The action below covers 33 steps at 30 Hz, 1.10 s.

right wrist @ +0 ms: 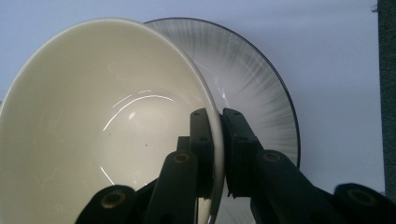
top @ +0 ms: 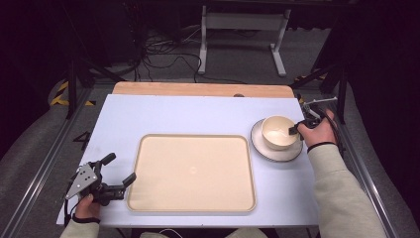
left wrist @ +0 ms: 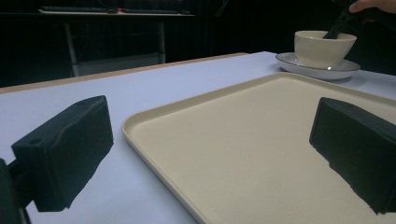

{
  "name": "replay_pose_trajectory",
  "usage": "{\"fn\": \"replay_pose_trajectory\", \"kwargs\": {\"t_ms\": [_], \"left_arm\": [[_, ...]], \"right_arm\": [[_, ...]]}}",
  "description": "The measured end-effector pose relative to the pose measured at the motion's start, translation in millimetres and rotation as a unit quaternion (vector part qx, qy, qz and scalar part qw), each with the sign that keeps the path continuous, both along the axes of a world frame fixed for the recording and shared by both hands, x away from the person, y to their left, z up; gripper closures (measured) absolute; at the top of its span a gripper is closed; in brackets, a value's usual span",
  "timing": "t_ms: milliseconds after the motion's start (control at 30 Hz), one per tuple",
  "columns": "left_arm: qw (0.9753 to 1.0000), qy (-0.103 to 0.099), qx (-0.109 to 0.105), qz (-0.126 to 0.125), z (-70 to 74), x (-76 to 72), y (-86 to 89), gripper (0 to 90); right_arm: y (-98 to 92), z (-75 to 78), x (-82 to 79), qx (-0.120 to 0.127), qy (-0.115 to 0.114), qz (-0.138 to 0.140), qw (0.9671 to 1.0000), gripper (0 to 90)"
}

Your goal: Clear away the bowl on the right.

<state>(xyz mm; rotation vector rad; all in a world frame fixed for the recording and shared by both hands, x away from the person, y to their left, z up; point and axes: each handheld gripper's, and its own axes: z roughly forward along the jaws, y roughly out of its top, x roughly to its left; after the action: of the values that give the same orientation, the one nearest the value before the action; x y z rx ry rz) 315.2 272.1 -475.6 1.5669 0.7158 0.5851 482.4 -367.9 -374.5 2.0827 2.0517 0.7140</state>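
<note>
A cream bowl (top: 278,131) stands on a white plate with a dark rim (top: 261,147) at the right of the table. My right gripper (top: 295,128) is shut on the bowl's right rim; in the right gripper view one jaw is inside the bowl (right wrist: 93,116) and the other outside, above the plate (right wrist: 252,74). A large beige tray (top: 192,171) lies empty in the middle. My left gripper (top: 119,169) stands open at the tray's left edge, holding nothing; its view looks across the tray (left wrist: 261,149) toward the bowl (left wrist: 324,47) and plate (left wrist: 289,59).
The white table top (top: 148,114) has a wooden strip (top: 198,89) along its far edge. Behind it are a white stand (top: 242,29) and floor cables (top: 163,54). Metal rails run along both table sides.
</note>
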Motion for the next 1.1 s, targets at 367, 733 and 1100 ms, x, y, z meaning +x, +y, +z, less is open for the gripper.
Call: {"fn": "replay_pose_trajectory", "kwargs": {"t_ms": [367,733,1100], "left_arm": [[1.0,0.0,0.0,0.0,0.0,0.0,0.0,0.2],[1.0,0.0,-0.001,0.001,-0.1,0.1,-0.2,0.2],[1.0,0.0,-0.001,0.002,0.0,0.2,-0.1,0.2]], "right_arm": [[10.6,27.7,-9.7,0.001,-0.009,-0.015,0.9999,83.2],[30.8,47.0,-20.9,0.011,-0.017,-0.002,0.9998,82.9],[62.7,62.8,-27.2,0.017,-0.012,0.03,0.9993,82.7]]}}
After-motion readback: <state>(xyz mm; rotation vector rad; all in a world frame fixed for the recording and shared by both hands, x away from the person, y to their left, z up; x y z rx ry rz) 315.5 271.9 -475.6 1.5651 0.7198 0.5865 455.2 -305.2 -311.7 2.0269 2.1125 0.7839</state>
